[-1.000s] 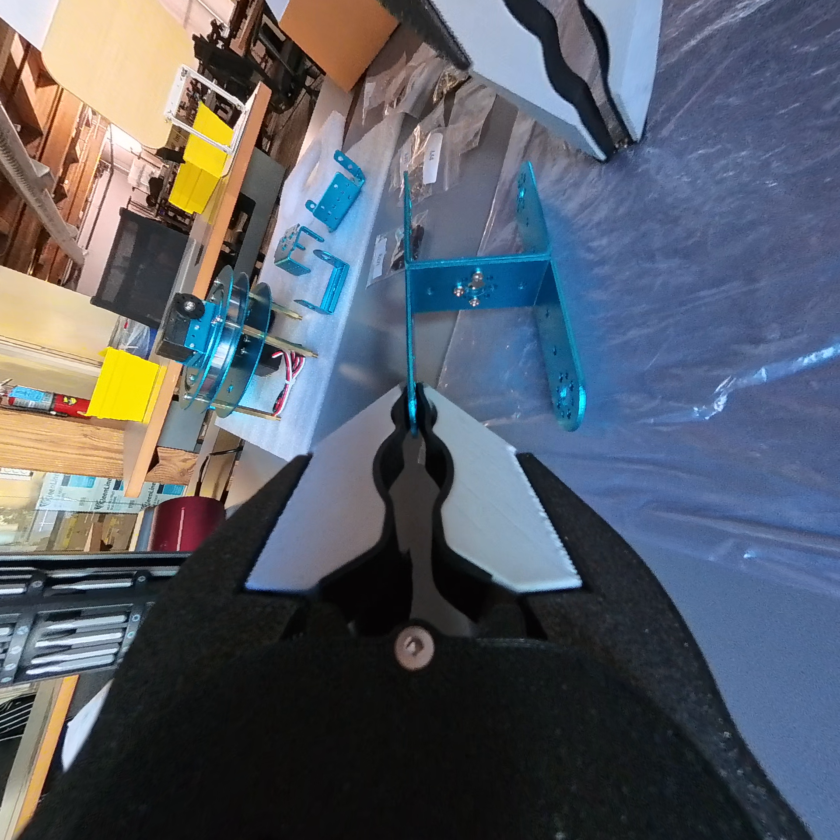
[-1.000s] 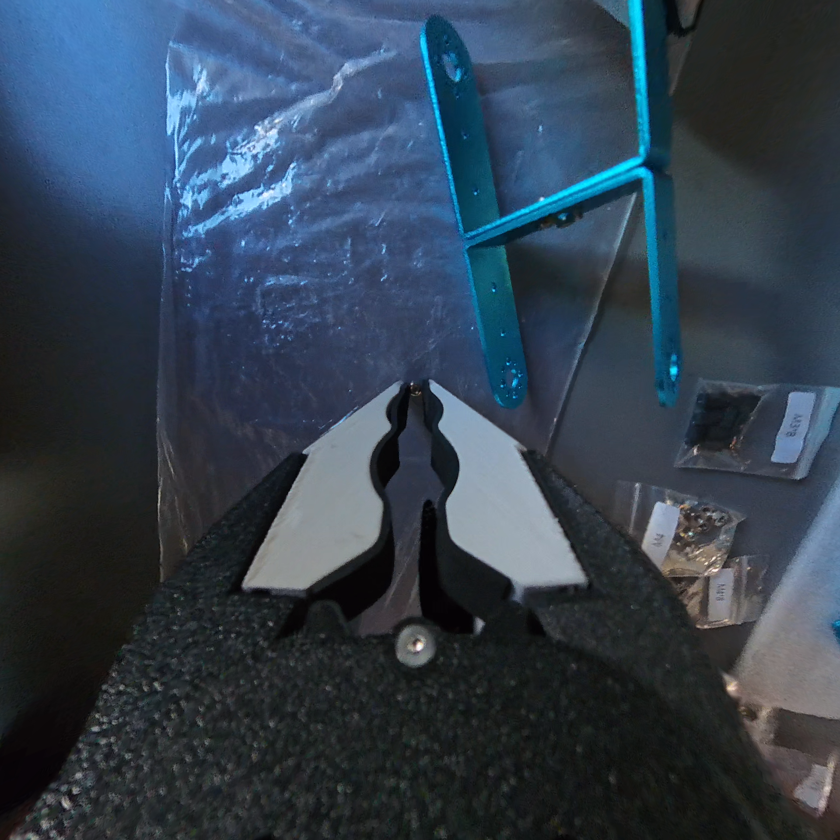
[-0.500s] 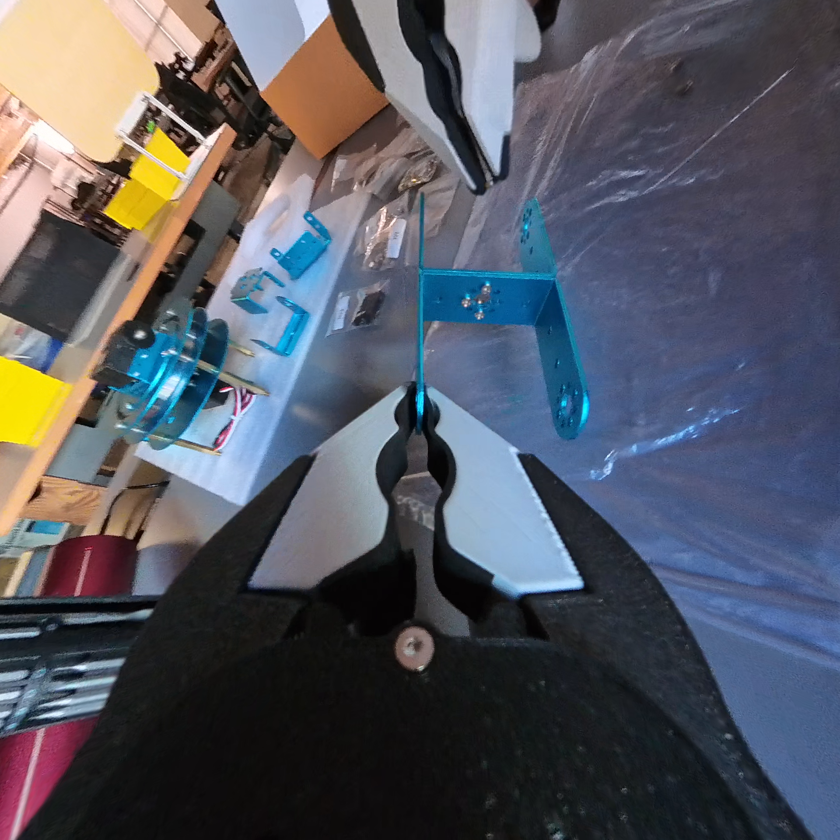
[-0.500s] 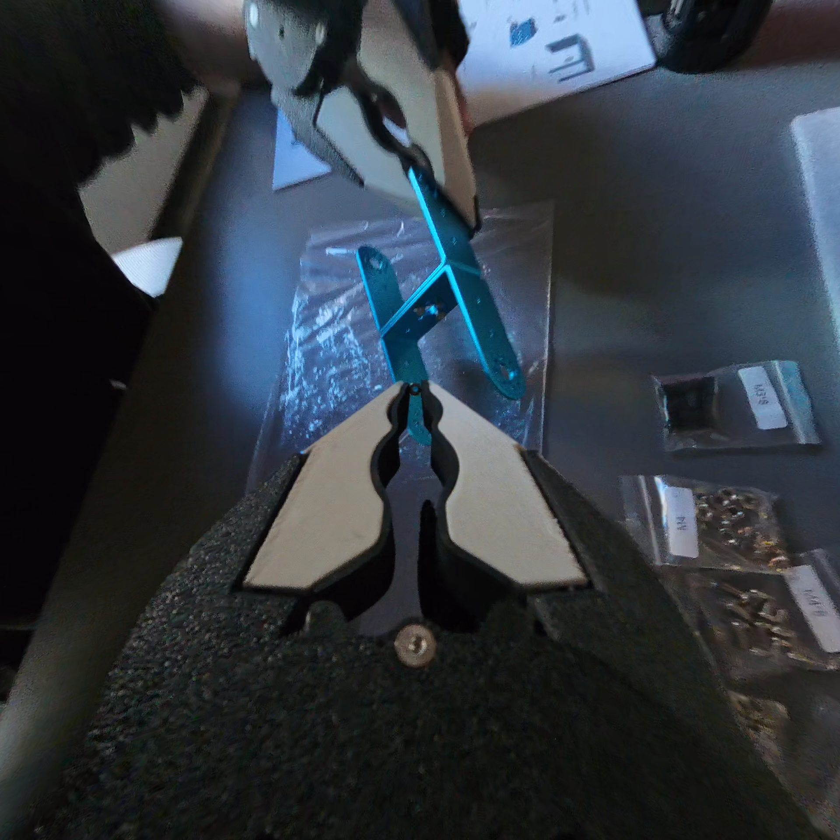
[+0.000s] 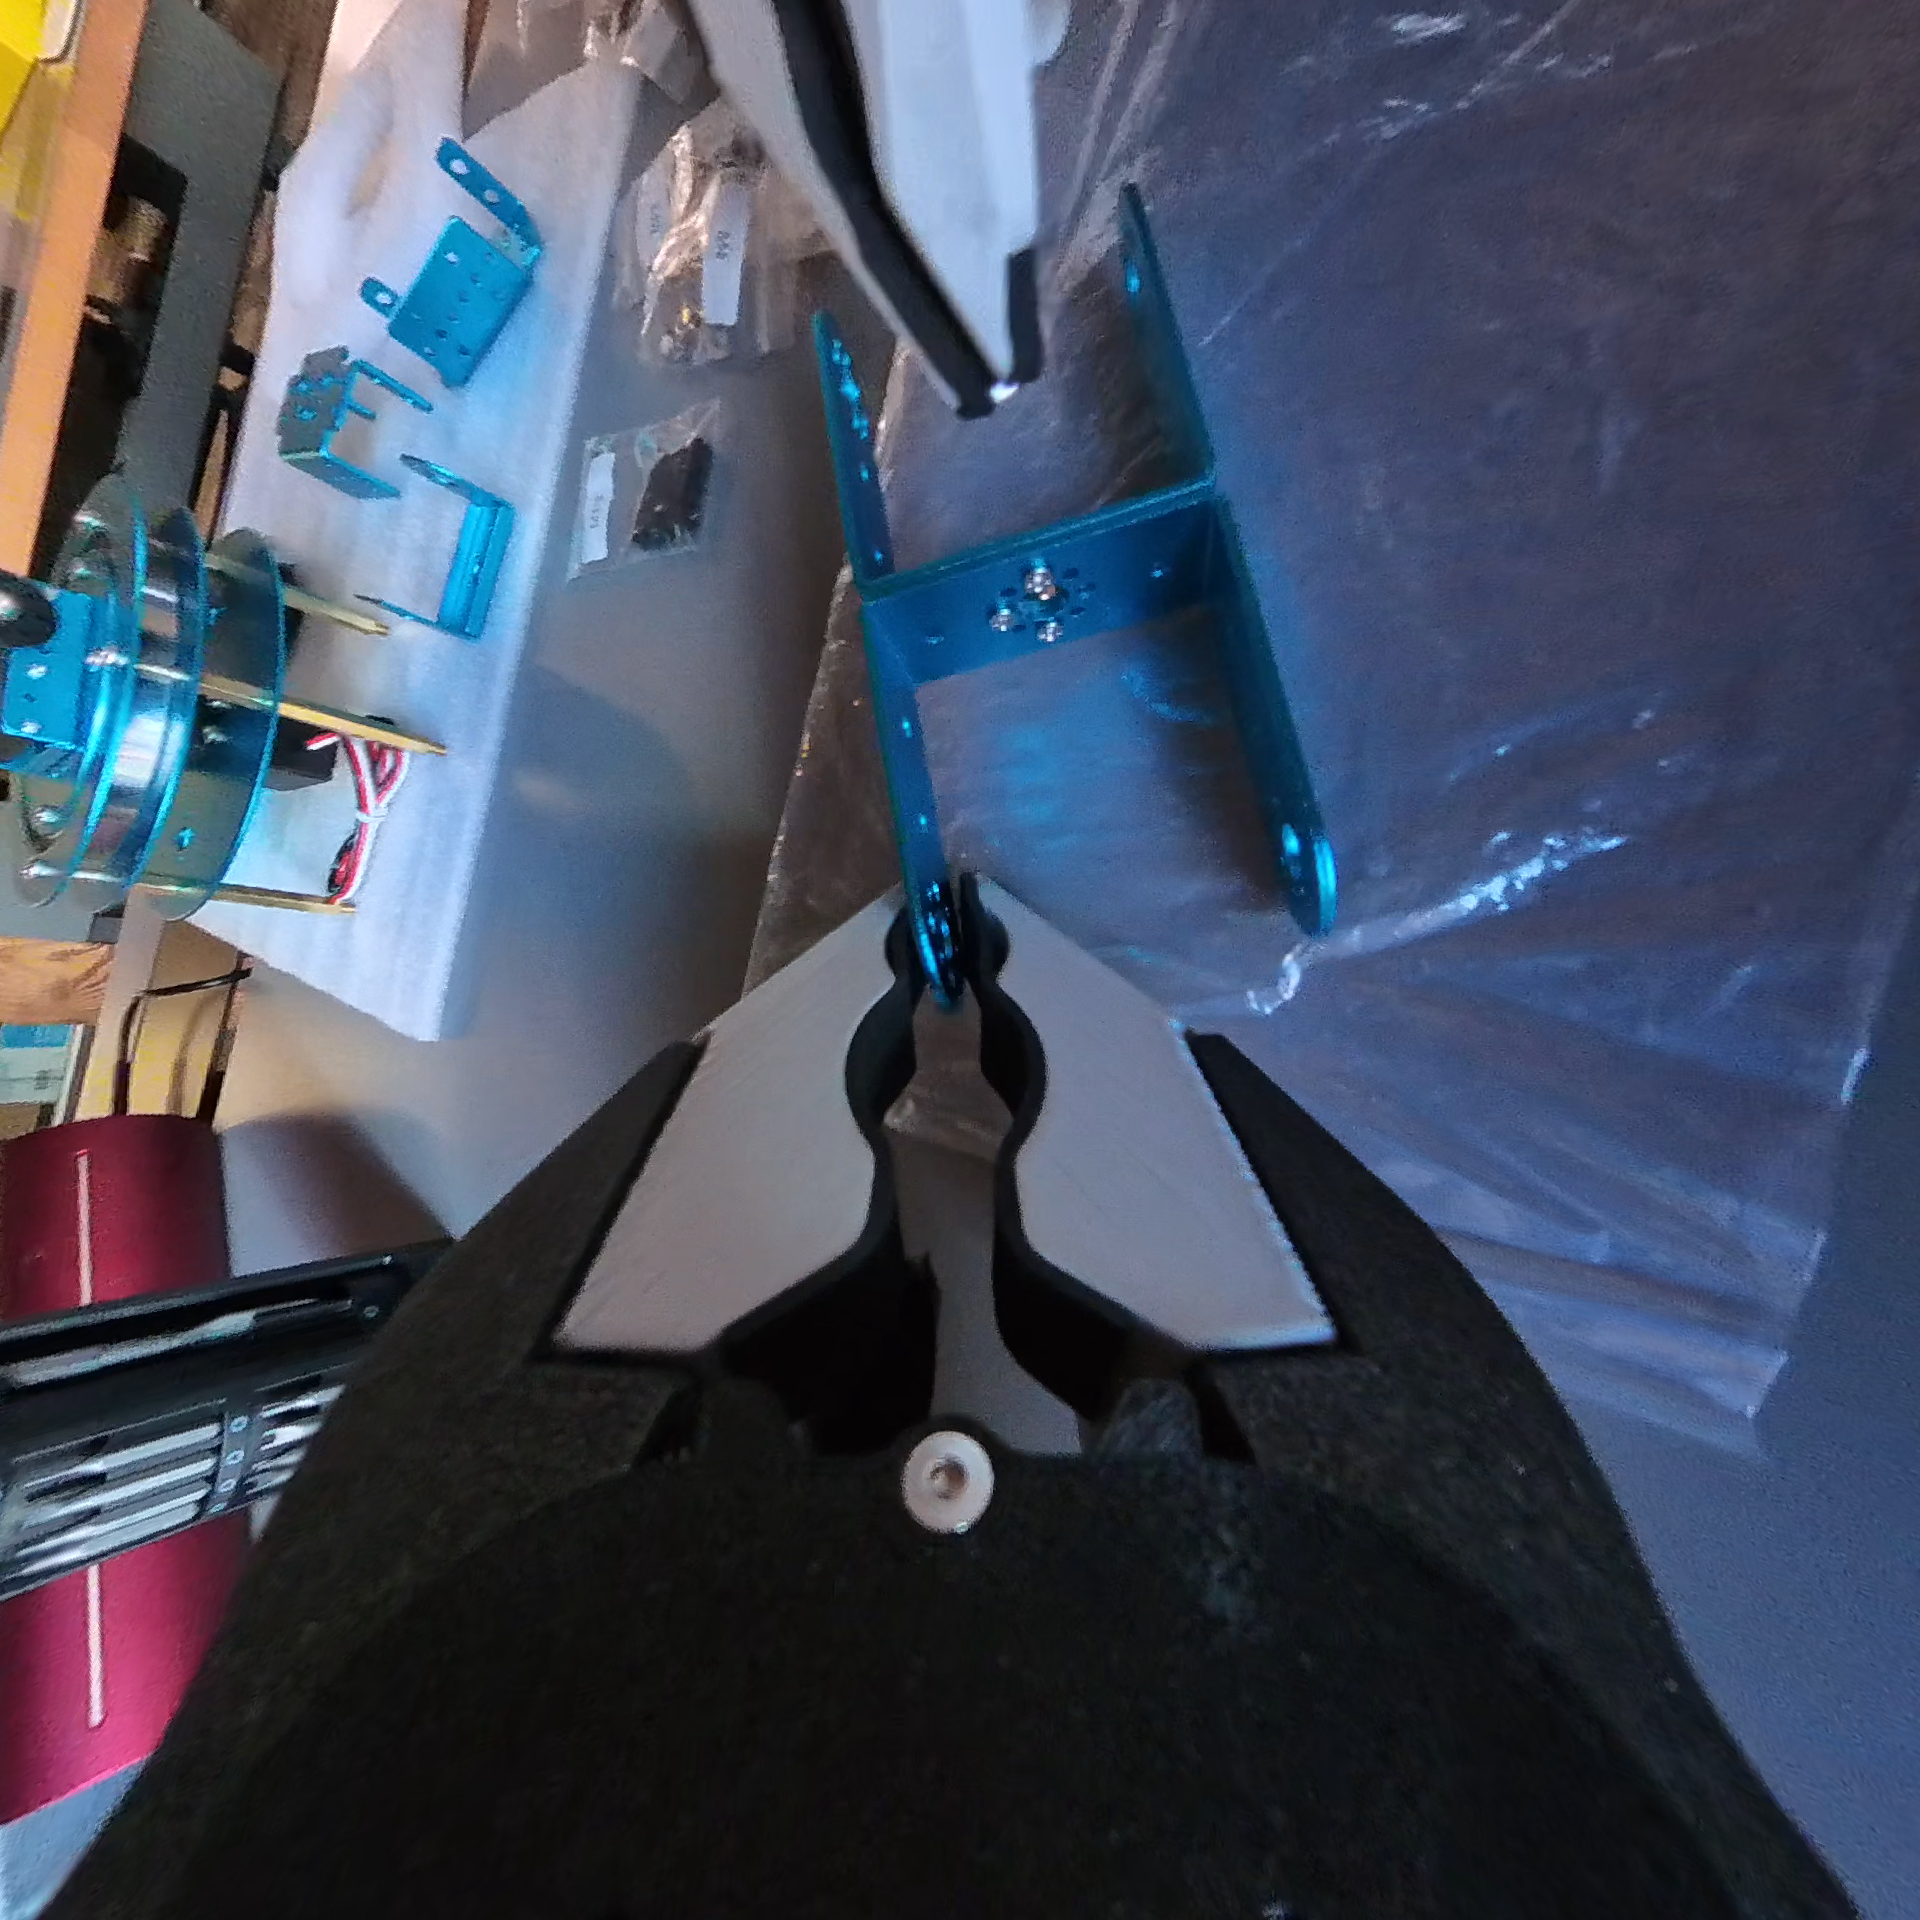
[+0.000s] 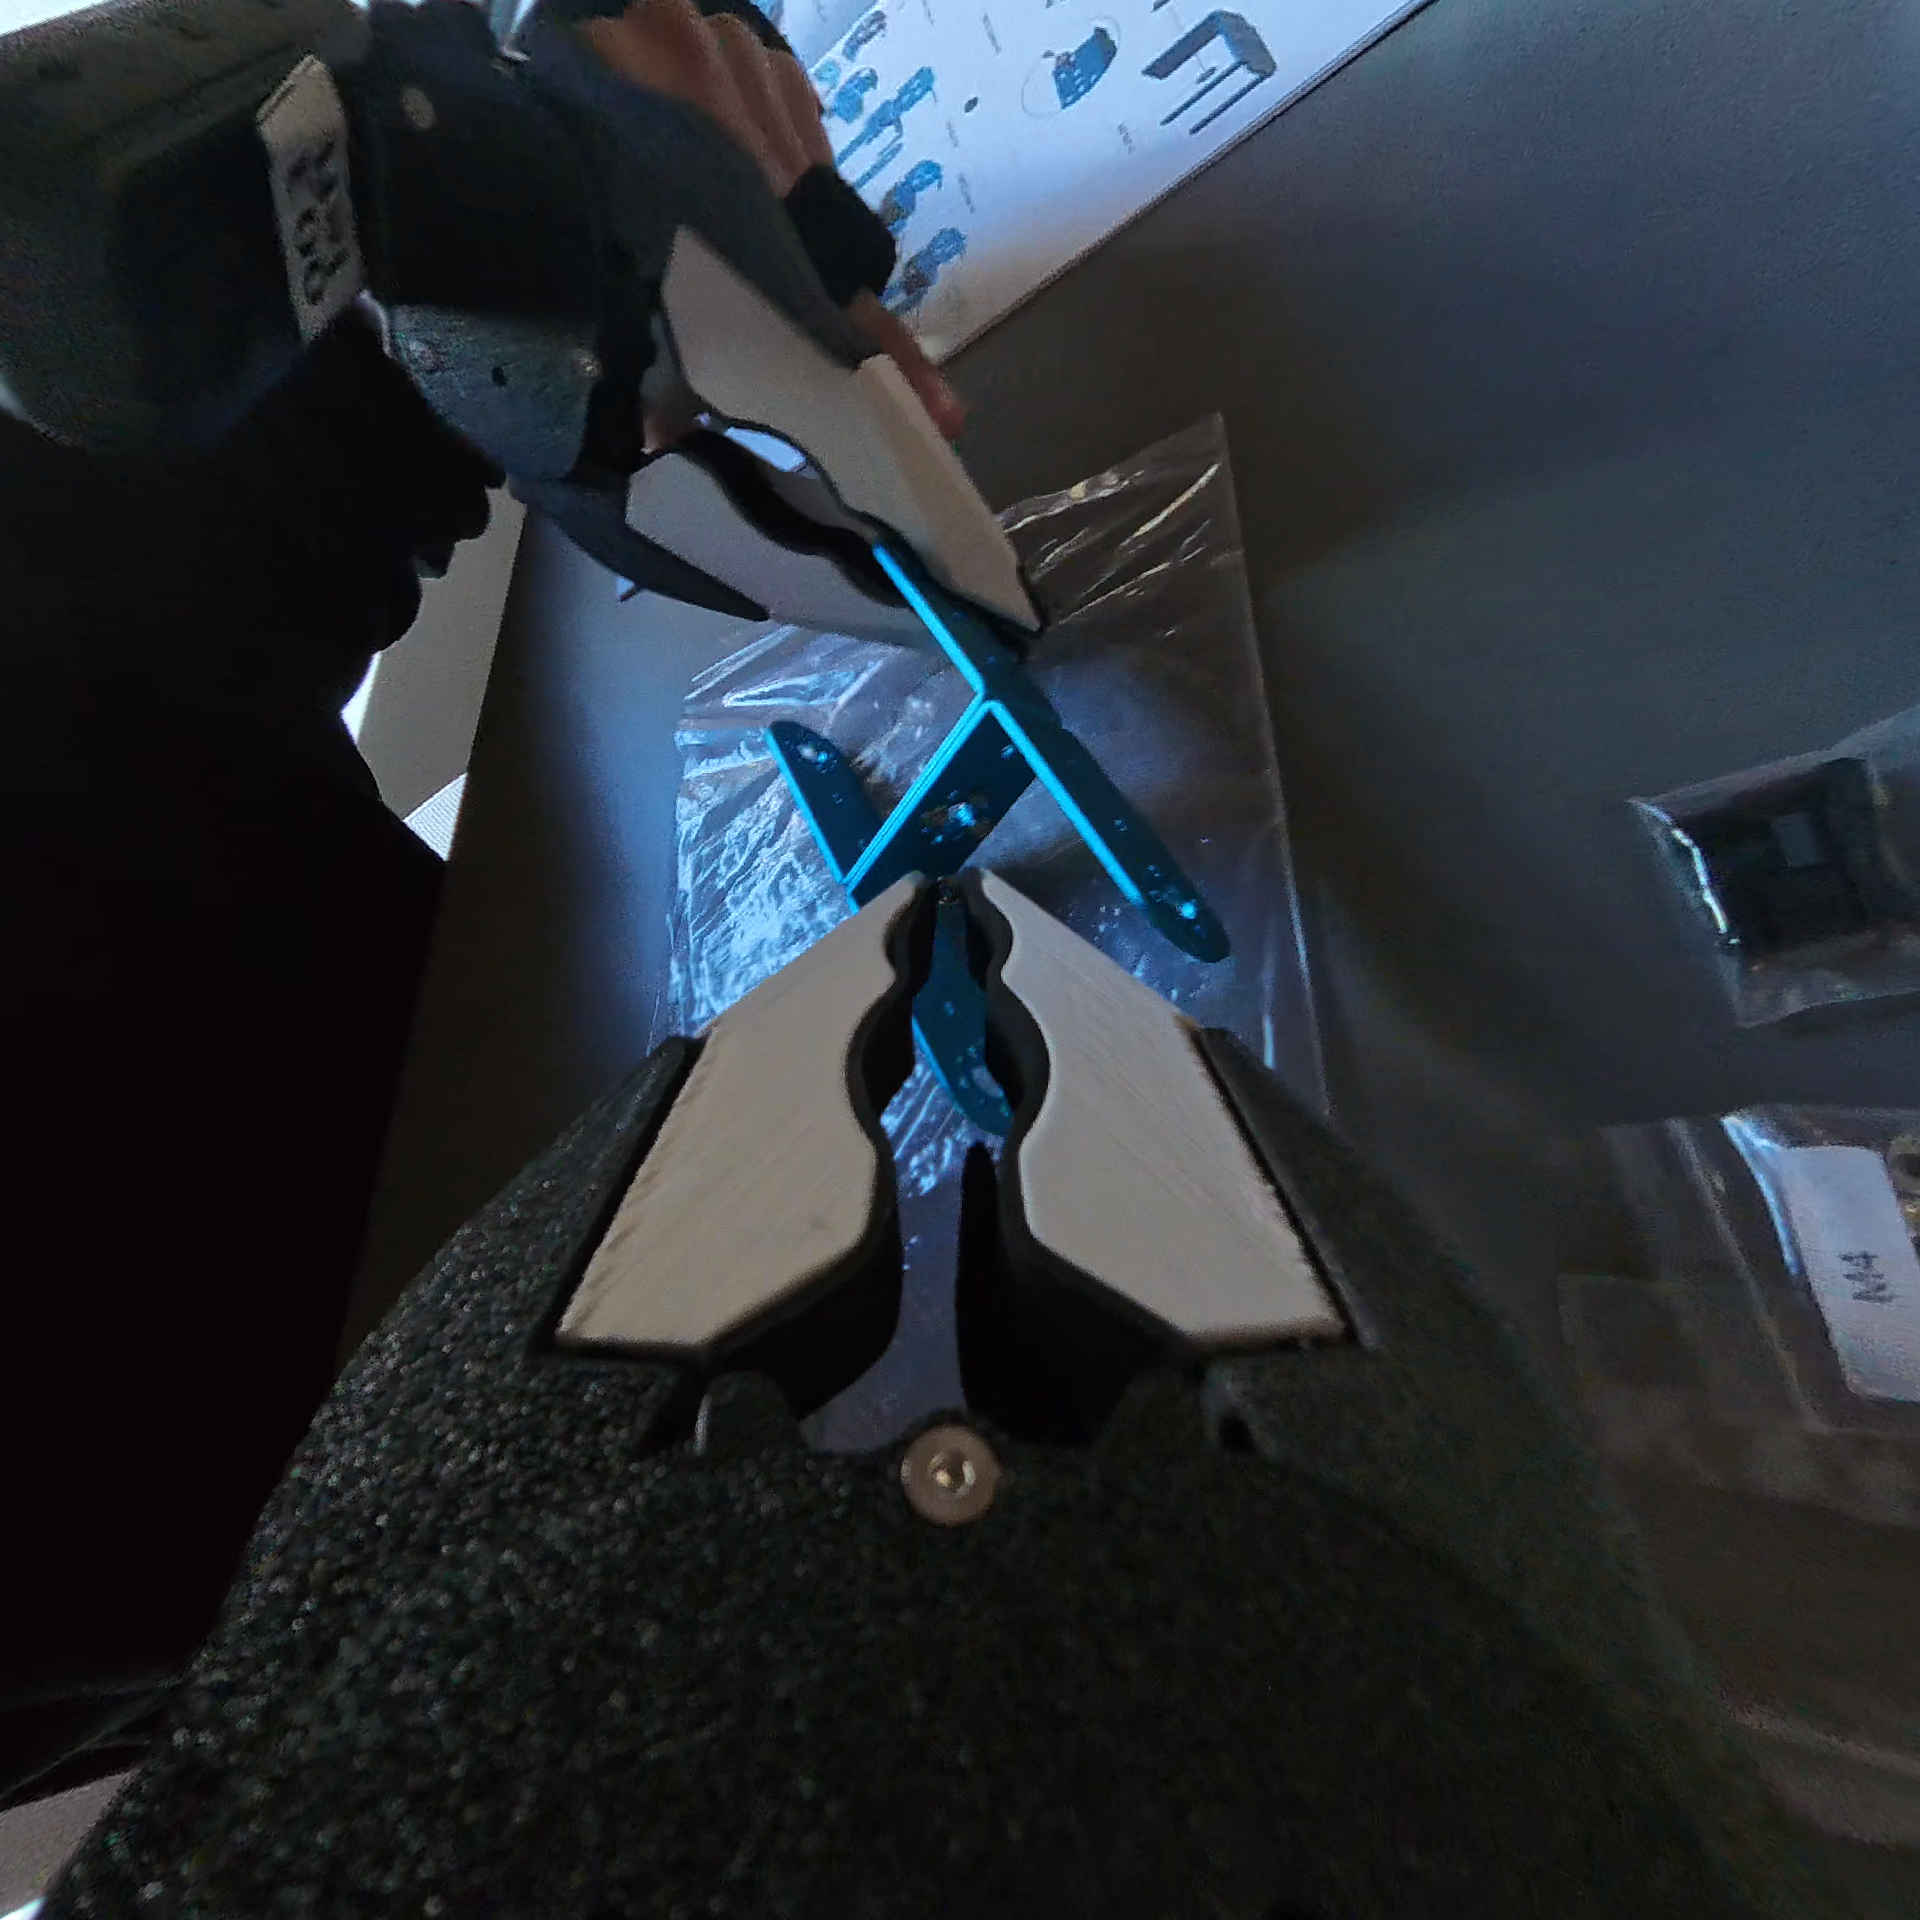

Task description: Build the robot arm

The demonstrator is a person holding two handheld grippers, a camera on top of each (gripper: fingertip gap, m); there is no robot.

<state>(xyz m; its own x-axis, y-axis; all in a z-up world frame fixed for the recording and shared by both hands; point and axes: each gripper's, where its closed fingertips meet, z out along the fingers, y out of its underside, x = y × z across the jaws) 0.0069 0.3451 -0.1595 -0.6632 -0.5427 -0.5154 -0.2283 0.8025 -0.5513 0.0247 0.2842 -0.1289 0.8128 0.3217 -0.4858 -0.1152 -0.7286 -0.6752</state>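
My left gripper [image 5: 940, 909] is shut on the end of one arm of a blue H-shaped metal bracket [image 5: 1039, 613] and holds it above a clear plastic bag [image 5: 1558, 623]. My right gripper [image 6: 949, 883] is shut on a small screw at its tips, just in front of the bracket's [image 6: 966, 800] cross plate. In the left wrist view the right gripper [image 5: 992, 384] comes in from the top, its tip between the bracket's far arms. In the right wrist view the left gripper [image 6: 966, 613], held by a gloved hand, clamps the bracket from the upper left.
A white foam pad [image 5: 343, 727] at the left carries several small blue brackets [image 5: 457, 301] and a round blue turntable assembly [image 5: 125, 727]. Small bags of screws [image 5: 644, 499] [image 6: 1818, 1268] lie on the grey table. A printed sheet [image 6: 1039, 125] lies at the back. The gap from one gripper's tips to the other's is roughly 8 centimetres.
The right gripper has swung round and come close to the bracket's cross plate with the screw. The left gripper has tilted the bracket and kept its hold.
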